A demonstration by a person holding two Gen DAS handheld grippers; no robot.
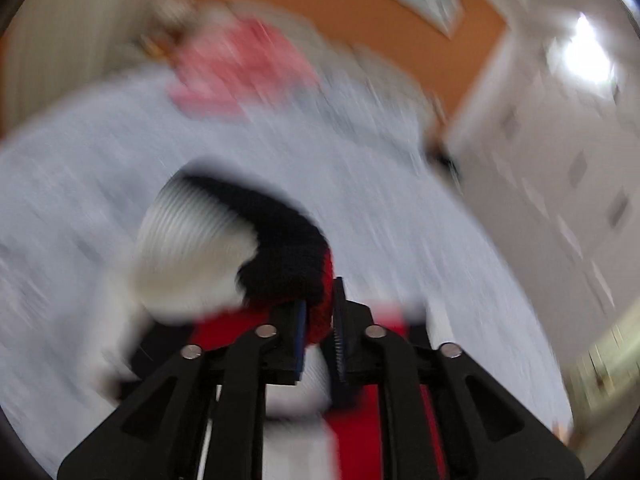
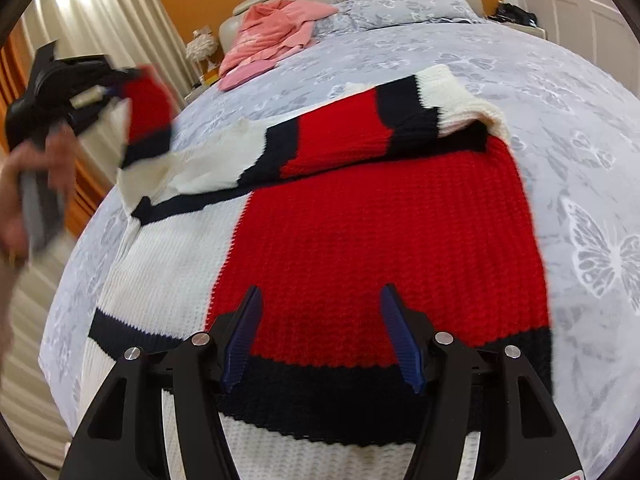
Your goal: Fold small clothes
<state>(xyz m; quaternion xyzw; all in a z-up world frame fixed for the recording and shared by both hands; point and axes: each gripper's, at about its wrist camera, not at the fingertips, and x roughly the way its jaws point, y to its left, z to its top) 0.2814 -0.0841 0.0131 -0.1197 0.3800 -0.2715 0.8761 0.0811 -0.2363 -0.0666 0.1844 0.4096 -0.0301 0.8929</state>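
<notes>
Clearly mid-fold: red, white and black knit sweater (image 2: 360,220) spread flat on the bed (image 2: 560,128), one sleeve (image 2: 360,128) already laid across the upper body from about 10 o'clock toward 2 o'clock in the right wrist view.

Left hand-held gripper (image 1: 320,320) clenched on the other sleeve's cuff (image 1: 280,256), black and red knit pinched between its blue pads, white ribbing bulging out toward 10 o'clock. Heavy blur in the left wrist view, so exact bite depth not readable. From the right wrist view, same left hand-held gripper (image 2: 116,88) seen up at 10 o'clock, raised off the bed, with the lifted sleeve hanging from it down to the sweater's shoulder.

Right hand-held gripper (image 2: 320,336) released, jaws spread wide, hovering low over the sweater's hem at 6 o'clock, apparently not touching the knit.

Key relation: sweater's long axis running from 6 to 12 o'clock ahead of the right hand-held gripper; free sleeve off the left edge, far nearer the left hand. Likely next: carrying that sleeve inward toward 3 o'clock, across the body, roughly parallel to the sleeve already folded. Risk of the loose knit dragging the shoulder out of line.

Pink garment (image 2: 276,36) and pillow (image 2: 404,4) well apart at 12 o'clock, near the headboard.
</notes>
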